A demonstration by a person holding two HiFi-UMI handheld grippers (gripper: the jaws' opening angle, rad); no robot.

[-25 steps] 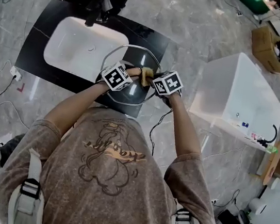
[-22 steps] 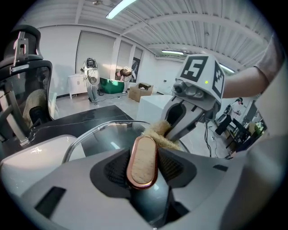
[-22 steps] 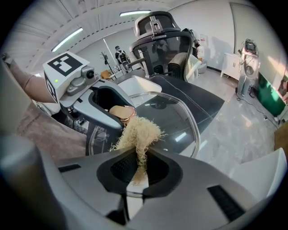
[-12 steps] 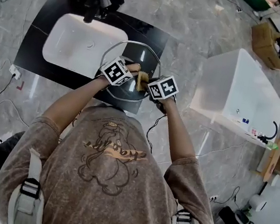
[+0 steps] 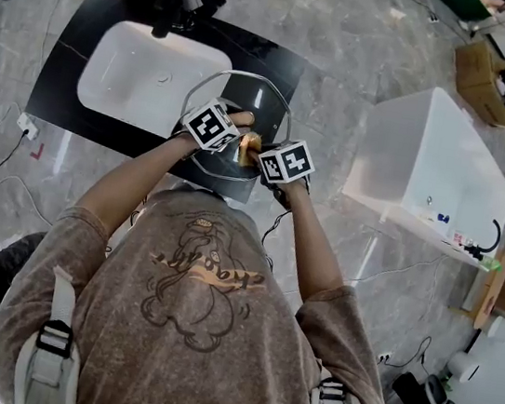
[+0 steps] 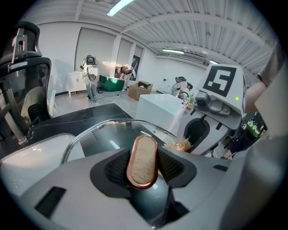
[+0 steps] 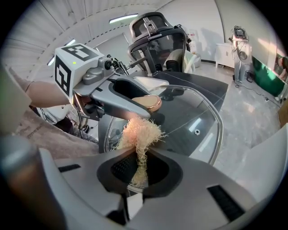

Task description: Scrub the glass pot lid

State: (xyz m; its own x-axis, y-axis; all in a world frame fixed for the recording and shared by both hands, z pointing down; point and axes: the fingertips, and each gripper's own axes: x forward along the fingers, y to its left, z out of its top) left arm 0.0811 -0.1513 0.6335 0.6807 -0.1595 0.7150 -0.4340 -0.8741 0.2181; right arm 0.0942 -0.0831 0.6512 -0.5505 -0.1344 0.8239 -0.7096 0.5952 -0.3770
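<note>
The lid (image 5: 249, 98) is held tilted in the air above the black surface (image 5: 65, 74), just beside the white sink (image 5: 149, 77). The left claw (image 6: 143, 164) is clamped on its copper-rimmed handle (image 6: 143, 158), one pad on each side, and has kept the lid where it was. The right claw (image 7: 139, 173) is pinched tight on a pale fibrous scrubber (image 7: 139, 134), whose tuft sticks out ahead of the pads.

Over the last second the right claw has slid across the glass toward the left one. The scrubber now sits close against the handle, where a moment ago it was further out. Whether the tuft is pressing on the glass I cannot tell for sure. I take this as one stroke of scrubbing under way, working the middle of the lid, with the outer glass and rim probably still to be covered.
</note>
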